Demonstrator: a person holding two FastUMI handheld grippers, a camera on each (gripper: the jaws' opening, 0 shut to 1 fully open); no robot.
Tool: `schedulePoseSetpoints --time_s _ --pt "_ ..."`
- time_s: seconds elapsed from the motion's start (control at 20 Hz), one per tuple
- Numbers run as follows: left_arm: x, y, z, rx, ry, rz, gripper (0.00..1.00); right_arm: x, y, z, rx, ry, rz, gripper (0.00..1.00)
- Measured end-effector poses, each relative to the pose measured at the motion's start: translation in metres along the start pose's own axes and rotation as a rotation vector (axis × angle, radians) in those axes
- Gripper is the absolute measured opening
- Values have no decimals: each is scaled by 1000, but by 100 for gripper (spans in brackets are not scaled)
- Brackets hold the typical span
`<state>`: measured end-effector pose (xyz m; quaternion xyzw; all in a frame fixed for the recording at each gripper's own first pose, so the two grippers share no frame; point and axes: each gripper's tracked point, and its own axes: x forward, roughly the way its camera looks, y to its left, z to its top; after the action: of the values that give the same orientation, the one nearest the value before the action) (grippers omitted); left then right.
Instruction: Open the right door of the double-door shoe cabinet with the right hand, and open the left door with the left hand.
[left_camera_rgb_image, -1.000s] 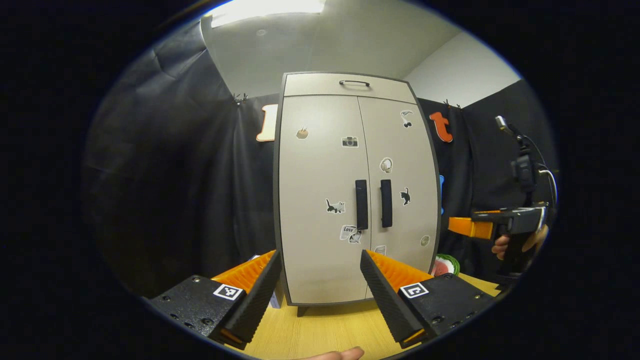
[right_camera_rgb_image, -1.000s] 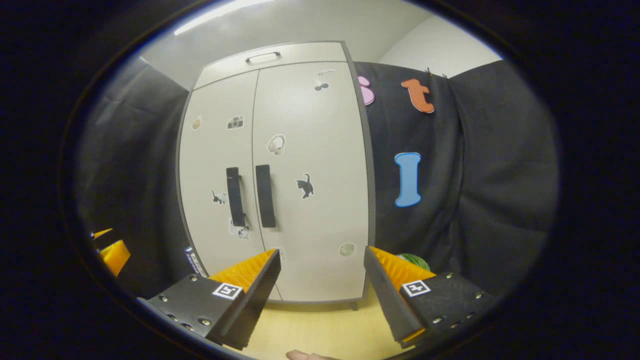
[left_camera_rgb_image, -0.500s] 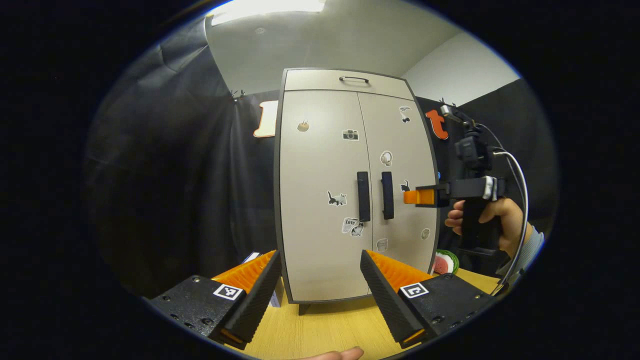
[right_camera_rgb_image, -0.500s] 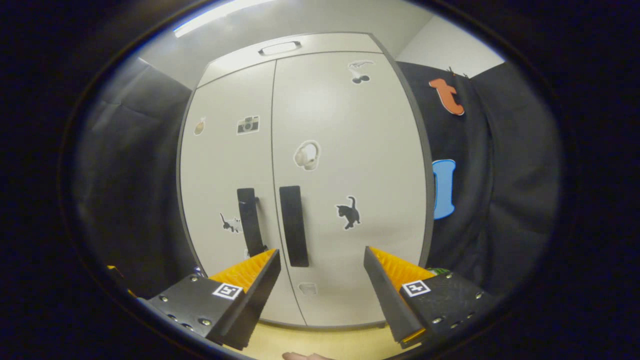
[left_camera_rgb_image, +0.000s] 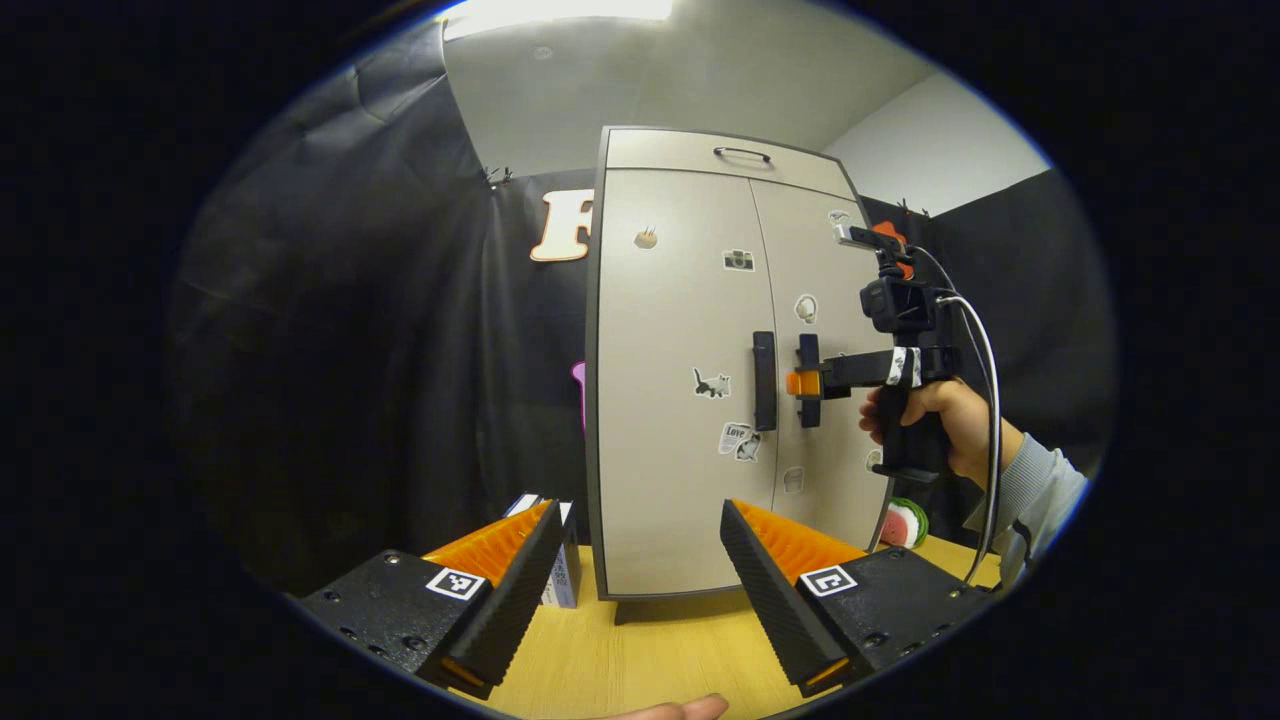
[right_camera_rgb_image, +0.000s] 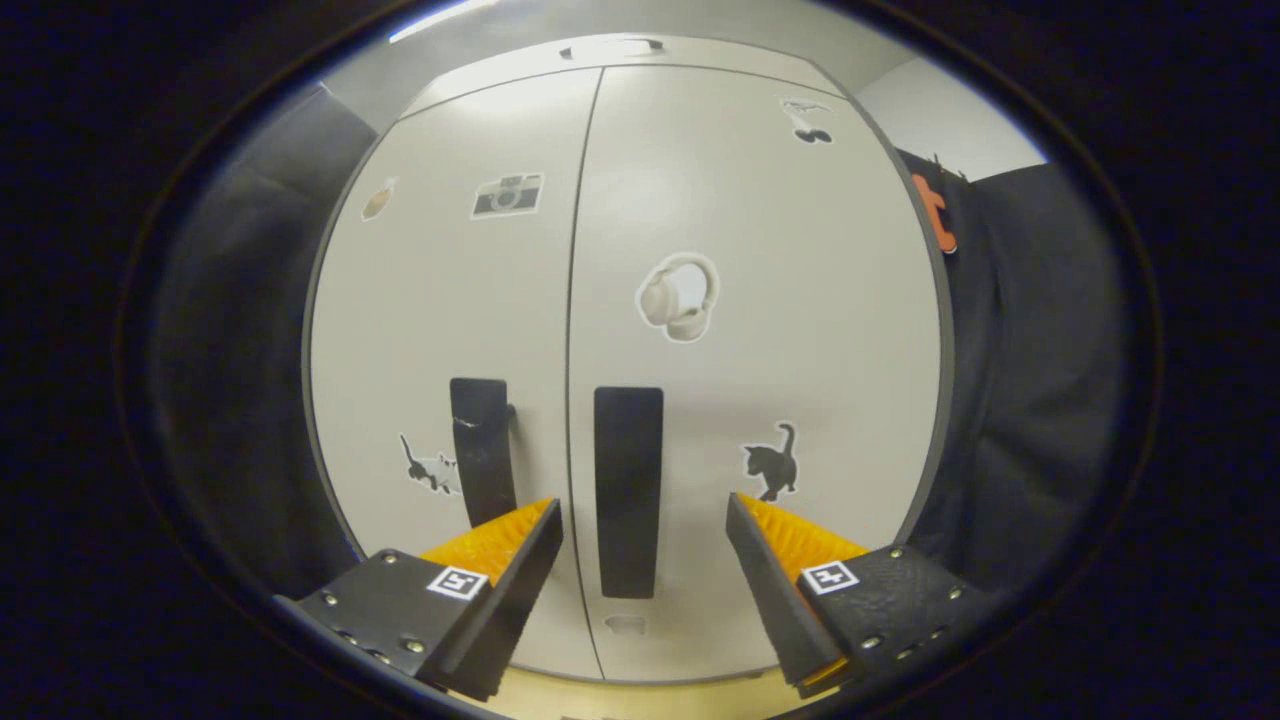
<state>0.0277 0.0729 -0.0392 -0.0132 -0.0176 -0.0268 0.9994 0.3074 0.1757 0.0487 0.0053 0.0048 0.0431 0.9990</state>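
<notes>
Both pale beige cabinet doors (right_camera_rgb_image: 690, 200) are shut; the right door's upright black bar handle (right_camera_rgb_image: 628, 490) stands lengthwise between the right gripper's (right_camera_rgb_image: 643, 525) wide jaws, the left gripper (left_camera_rgb_image: 640, 525) wide too and farther back.

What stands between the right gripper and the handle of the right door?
Nothing visible. In the right gripper view the right gripper has its jaws open, with the right door's handle straight ahead between them. The left gripper view shows it at that handle; contact is unclear.
</notes>
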Motion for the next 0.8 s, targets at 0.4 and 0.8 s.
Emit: schedulePoseSetpoints --time_s 0.4,0.8 --pt "7 10 -16 -11 42 22 99 17 4 2 34 13 -9 52" --pt "5 7 -10 -5 38 65 99 13 8 -2 34 31 38 25"
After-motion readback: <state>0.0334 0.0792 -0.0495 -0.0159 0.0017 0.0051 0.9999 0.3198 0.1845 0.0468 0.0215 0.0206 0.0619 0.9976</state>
